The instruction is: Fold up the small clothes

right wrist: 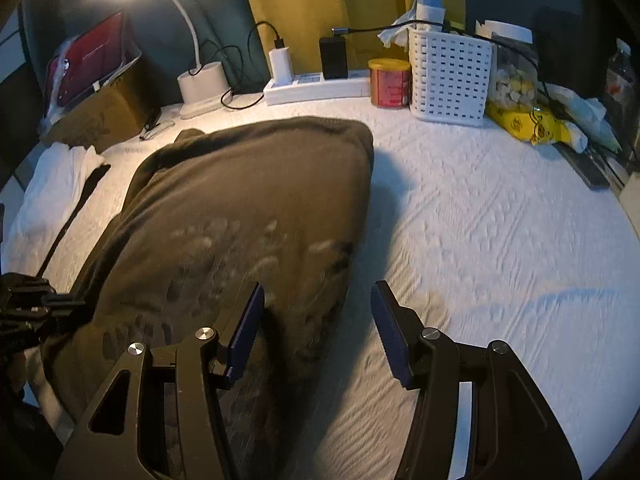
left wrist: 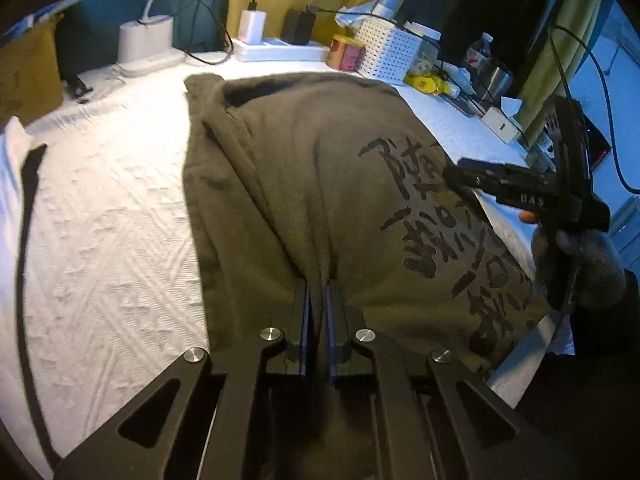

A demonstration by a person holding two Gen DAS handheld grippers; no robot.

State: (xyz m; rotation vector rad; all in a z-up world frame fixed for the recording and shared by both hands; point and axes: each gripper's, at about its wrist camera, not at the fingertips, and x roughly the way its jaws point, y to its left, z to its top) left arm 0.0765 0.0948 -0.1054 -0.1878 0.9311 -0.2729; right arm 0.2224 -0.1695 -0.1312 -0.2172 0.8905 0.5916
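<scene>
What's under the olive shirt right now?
The olive shirt lies on the white textured cloth, which shows all around it. The left gripper pinches a fold at its near edge. Anything beneath the shirt itself is covered.

Garment (right wrist: 248, 208) on bedspread (right wrist: 500, 240); basket (right wrist: 452, 76), tin (right wrist: 390, 82) behind it.

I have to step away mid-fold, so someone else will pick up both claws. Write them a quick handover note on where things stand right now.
Left claw: shut, pinching a fold of the shirt at its near edge.
Right claw: open, holding nothing, straddling the shirt's right edge.
Shirt: olive, printed, lying on the white bedspread, left side already folded over.
Done: apparently one side fold.
Left: probably grip with the right claw, finish the folds, flatten.
</scene>
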